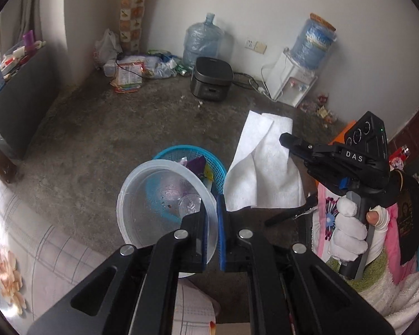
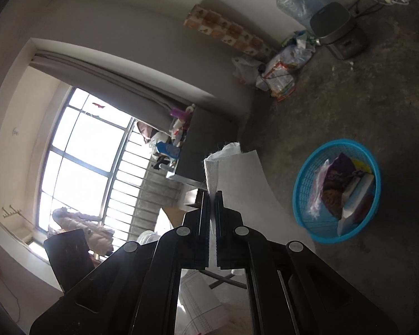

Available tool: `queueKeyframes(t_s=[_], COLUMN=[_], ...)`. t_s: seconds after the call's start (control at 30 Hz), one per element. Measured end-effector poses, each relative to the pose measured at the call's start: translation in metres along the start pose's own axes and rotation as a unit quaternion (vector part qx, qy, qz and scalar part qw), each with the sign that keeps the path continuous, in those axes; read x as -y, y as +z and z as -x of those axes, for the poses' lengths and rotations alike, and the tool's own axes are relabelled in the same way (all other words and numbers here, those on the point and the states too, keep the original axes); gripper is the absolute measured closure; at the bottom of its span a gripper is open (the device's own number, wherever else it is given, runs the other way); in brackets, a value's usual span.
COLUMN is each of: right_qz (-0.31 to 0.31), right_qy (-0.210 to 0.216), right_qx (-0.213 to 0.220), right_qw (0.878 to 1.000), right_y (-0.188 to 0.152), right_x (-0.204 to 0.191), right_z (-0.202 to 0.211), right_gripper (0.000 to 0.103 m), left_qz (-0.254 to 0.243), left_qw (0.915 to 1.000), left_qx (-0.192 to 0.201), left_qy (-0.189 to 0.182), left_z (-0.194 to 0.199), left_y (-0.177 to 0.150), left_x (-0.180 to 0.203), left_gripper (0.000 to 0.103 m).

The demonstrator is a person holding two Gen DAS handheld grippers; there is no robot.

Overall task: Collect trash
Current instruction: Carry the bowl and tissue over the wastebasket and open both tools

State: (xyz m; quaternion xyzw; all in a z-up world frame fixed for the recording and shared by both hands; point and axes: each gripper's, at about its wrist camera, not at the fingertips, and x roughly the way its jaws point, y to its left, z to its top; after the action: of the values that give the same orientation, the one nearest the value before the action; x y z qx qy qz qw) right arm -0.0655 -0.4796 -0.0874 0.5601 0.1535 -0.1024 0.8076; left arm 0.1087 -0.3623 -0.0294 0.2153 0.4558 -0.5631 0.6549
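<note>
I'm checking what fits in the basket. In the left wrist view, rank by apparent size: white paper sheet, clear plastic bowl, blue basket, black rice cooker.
1. Clear plastic bowl and white paper sheet: look alike, both held near the camera, so unranked.
2. Blue basket, partly hidden.
3. Black rice cooker, farthest away.

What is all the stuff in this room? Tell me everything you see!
clear plastic bowl: 1, see-through, held in the left tongs over the basket
paper towel: 1, white, held in the right tongs
basket: 1, blue, on the floor, with wrappers inside
rice cooker: 1, black, on the floor by the wall
water jug: 1, pale blue, behind the cooker
water dispenser: 1, white, blue bottle on top, by the wall
packets and bags: a pile, mixed colours, in the corner
window: 1, bright, barred
left tongs: 1, black, shut on the bowl's rim
right tongs: 1, black, shut on the towel
gloved hand: 1, white glove, gripping the right handle
</note>
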Motion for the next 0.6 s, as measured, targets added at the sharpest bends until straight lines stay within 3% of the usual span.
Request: queueKeyframes(t_s=[0.23, 0.43, 0.47, 0.5, 0.53, 0.6], right_qz=[-0.068, -0.114, -0.121, -0.127, -0.133, -0.151], right_qy=[-0.037, -0.061, -0.076, -0.090, -0.107, -0.148], right_qx=[-0.009, -0.037, -0.039, -0.045, -0.054, -0.063], right_qw=[0.997, 0.991, 0.989, 0.987, 0.984, 0.975], right_y=[0.017, 0.034, 0.036, 0.037, 0.036, 0.033], right_x=[0.070, 0.121, 0.131, 0.142, 0.153, 0.175], right_z=[-0.035, -0.079, -0.086, -0.095, -0.102, -0.112], right_gripper=[0.101, 0.096, 0.086, 0.068, 0.060, 0.057], left_qz=[-0.044, -0.065, -0.068, -0.068, -0.066, -0.057], left_qw=[0.9965, 0.9947, 0.9945, 0.9940, 0.9937, 0.9936], left_qx=[-0.071, -0.078, -0.079, -0.084, -0.090, -0.098], left_qy=[-0.008, -0.010, -0.011, -0.012, -0.010, -0.006], left_z=[-0.100, -0.162, -0.171, -0.182, -0.193, -0.206], left_y=[0.031, 0.045, 0.046, 0.047, 0.047, 0.047], left_x=[0.017, 0.015, 0.014, 0.013, 0.011, 0.006], left_gripper=[0.097, 0.096, 0.089, 0.083, 0.070, 0.060])
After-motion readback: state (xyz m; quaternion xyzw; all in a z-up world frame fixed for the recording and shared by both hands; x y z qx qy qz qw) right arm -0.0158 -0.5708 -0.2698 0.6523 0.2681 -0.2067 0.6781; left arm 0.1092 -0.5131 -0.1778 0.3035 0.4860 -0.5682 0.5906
